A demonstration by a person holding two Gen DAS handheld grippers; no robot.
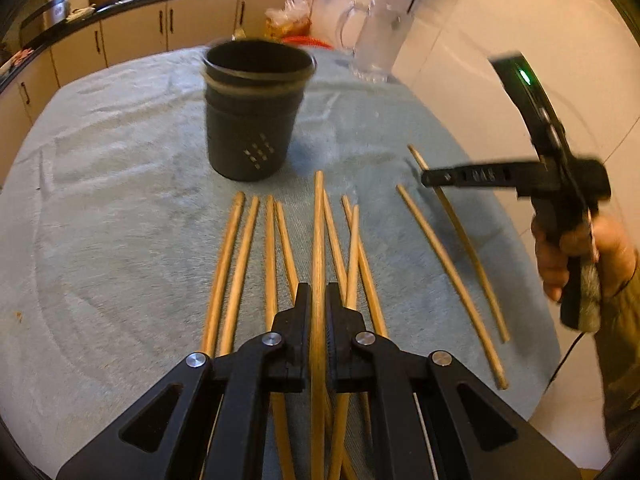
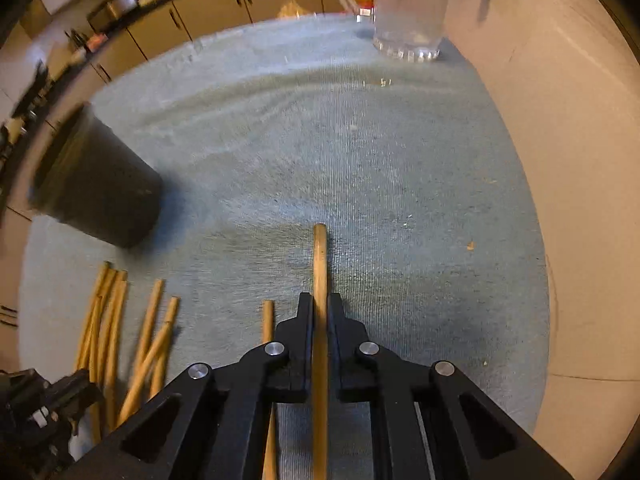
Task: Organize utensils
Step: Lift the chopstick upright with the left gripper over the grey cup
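Kitchen cabinets (image 1: pixel 132 28) line the far wall behind a table covered with a grey-blue towel (image 1: pixel 120 200), where a person works a hand-held claw in each hand. Both claws tilt steeply down toward the cloth. The left gripper (image 1: pixel 319 300) is clamped on a chopstick (image 1: pixel 319 240), its jaws nearly together with only the wood between them. That stick runs straight ahead along the fingers, its tip aimed at the black cup (image 1: pixel 256 112) standing upright just beyond.

The right gripper (image 2: pixel 320 312) is likewise pinched tight on a second chopstick (image 2: pixel 320 264), which also lies in line with the fingers, its far end pointing across open towel toward a clear glass mug (image 2: pixel 404 8) at the table's far edge. From the left camera, the person's hand (image 1: pixel 580 256) wraps the right claw's black handle at the table's right side.

Loose chopsticks (image 1: pixel 240 264) lie on the towel in a rough fan beneath and beside the left claw, most with long axes running away from the person toward the cup, a few crossing one another. Two more chopsticks (image 1: pixel 448 272) lie apart to the right, angled slightly leftward. The cup's contents cannot be made out; its image is blurred.
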